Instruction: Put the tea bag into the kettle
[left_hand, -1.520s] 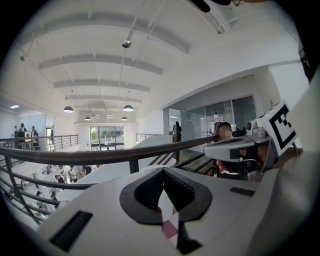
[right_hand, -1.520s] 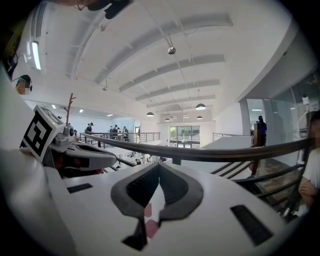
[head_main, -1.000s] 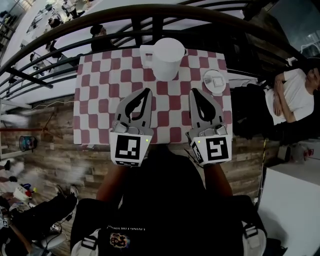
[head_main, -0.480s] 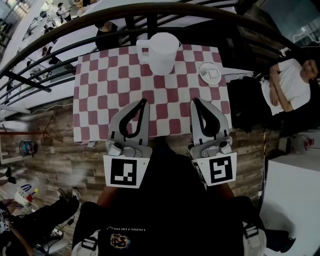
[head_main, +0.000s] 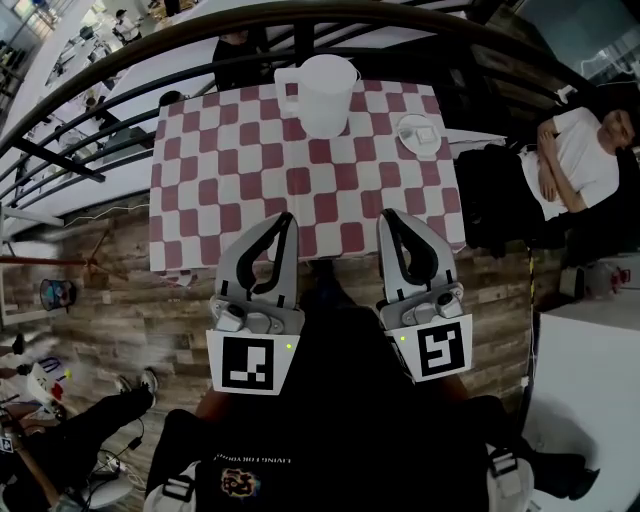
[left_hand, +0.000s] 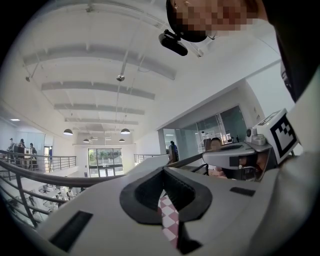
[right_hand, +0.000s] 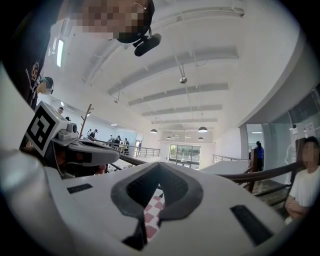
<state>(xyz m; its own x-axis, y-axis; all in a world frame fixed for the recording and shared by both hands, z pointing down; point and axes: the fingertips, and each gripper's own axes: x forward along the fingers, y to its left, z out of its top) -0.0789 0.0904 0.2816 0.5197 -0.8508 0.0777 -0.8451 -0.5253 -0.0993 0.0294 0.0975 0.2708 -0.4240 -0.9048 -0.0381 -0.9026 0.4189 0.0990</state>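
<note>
Counter (head_main: 225, 175): covered in red-and-white check. It fills the middle of the head view, with its near edge at 6 o'clock, just in front of the person.
Kettle (head_main: 322, 92): white and upright, at the counter's 12 o'clock edge. Its handle points to 9 o'clock, and it stands well apart from both grippers.
Left gripper (head_main: 286, 220): over the counter's 6 o'clock edge, pointing toward 12. Its jaws are closed tip to tip, and only the check cloth shows through the hollow between them, so it carries nothing.
Right gripper (head_main: 389, 216): beside the left one at the same 6 o'clock edge, also pointing toward 12. Its jaws are likewise closed with nothing between them.
Saucer (head_main: 405, 143): small and white, at about 4 o'clock from the kettle and near the counter's 3 o'clock edge.
Tea bag (head_main: 421, 131): the pale square piece lying on the saucer is most likely the tea bag, though it is too small to be sure. It is not yet in the kettle.
Step in hand: judged to be the start of the task, since the tea bag is untouched and both grippers are far from it.
Next move: the right gripper is the nearer one, with the saucer at about 1 o'clock from its tips. It would need to open its jaws, reach to the saucer, close on the tea bag or its tag, then carry it toward 11 o'clock to the kettle's mouth. The lid cannot be read from here, so the left gripper may have to lift it or steady the kettle.
</note>
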